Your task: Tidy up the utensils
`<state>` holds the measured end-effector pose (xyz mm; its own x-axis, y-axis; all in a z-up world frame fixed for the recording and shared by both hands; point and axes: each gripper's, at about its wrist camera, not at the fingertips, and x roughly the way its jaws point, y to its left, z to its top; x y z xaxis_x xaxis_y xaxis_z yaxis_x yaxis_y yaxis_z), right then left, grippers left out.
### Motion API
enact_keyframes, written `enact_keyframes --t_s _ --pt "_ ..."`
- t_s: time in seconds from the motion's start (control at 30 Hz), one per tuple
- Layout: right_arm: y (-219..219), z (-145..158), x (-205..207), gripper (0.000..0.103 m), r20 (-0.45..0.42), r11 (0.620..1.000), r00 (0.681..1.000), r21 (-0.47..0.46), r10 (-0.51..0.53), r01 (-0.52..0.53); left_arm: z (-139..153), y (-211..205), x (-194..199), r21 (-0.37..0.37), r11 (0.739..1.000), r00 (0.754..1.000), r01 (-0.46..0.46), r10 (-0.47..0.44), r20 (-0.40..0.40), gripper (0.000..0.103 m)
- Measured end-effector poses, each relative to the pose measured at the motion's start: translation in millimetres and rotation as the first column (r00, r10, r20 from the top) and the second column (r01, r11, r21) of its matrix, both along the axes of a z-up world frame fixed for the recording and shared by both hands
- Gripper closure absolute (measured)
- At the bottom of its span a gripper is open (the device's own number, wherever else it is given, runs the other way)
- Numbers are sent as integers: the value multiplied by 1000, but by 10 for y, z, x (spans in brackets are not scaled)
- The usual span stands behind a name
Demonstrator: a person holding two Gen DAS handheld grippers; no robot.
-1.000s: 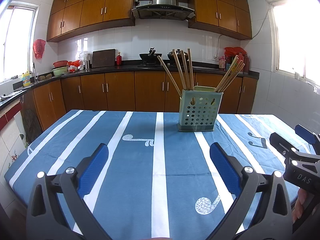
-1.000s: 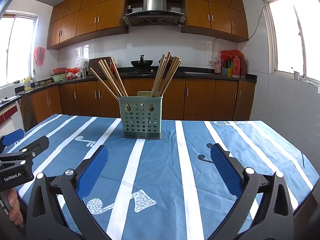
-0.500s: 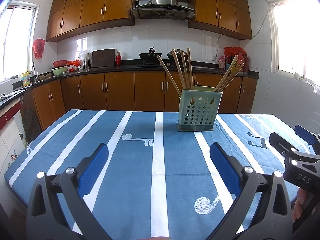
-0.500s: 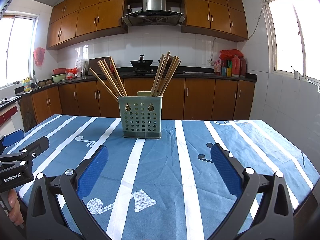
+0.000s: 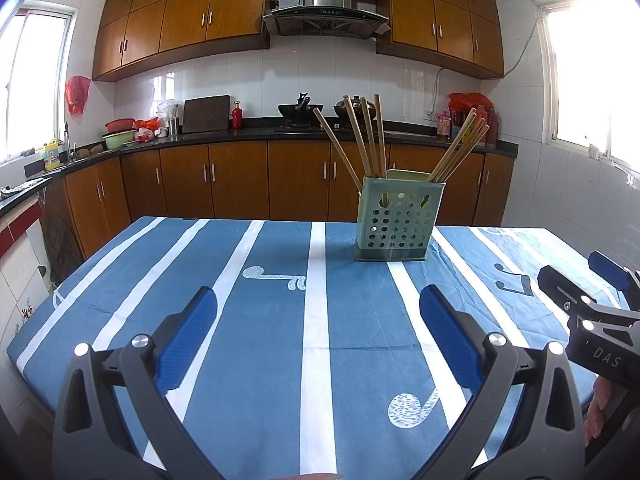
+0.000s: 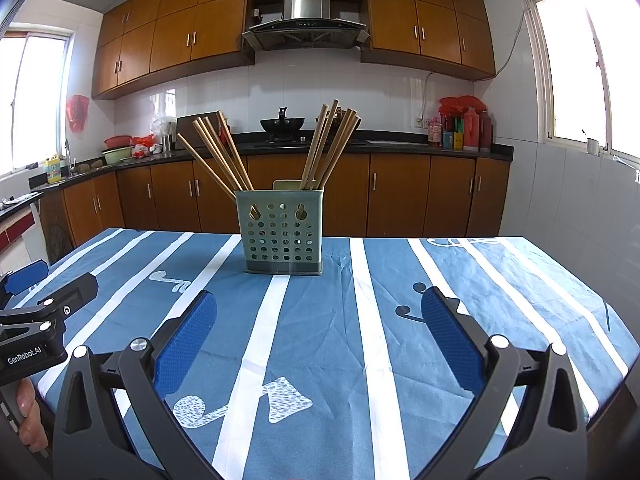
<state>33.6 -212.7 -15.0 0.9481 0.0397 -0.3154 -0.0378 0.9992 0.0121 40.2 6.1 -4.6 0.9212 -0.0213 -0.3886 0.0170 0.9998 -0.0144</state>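
A pale green perforated utensil holder (image 5: 396,218) (image 6: 282,232) stands upright on the far half of the table. Several wooden chopsticks (image 5: 362,136) (image 6: 218,152) lean left in one side of it, and another bunch of chopsticks (image 5: 460,148) (image 6: 328,144) leans right in the other side. My left gripper (image 5: 318,340) hovers open over the near part of the table, well short of the holder. My right gripper (image 6: 318,342) is open too, with nothing between its blue pads. Each gripper shows at the edge of the other's view, held by a hand.
The table wears a blue cloth (image 5: 280,320) (image 6: 380,320) with white stripes and music notes. Behind it runs a dark kitchen counter (image 5: 256,132) with wooden cabinets, pots, bowls and bottles. A tiled wall and window lie to the right.
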Motion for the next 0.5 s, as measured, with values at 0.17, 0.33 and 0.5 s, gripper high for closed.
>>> enact_keyframes --t_s 0.17,0.33,0.5 --pt "0 3 0 2 0 1000 1000 0 0 0 0 -6 0 1 1000 1000 0 0 0 4" --pt "4 4 -3 2 0 1000 1000 0 -1 1 5 0 0 0 1000 1000 0 0 0 4" --pt "1 11 1 2 0 1000 1000 1 -1 1 -15 -24 -7 0 1000 1000 1 -1 -2 4"
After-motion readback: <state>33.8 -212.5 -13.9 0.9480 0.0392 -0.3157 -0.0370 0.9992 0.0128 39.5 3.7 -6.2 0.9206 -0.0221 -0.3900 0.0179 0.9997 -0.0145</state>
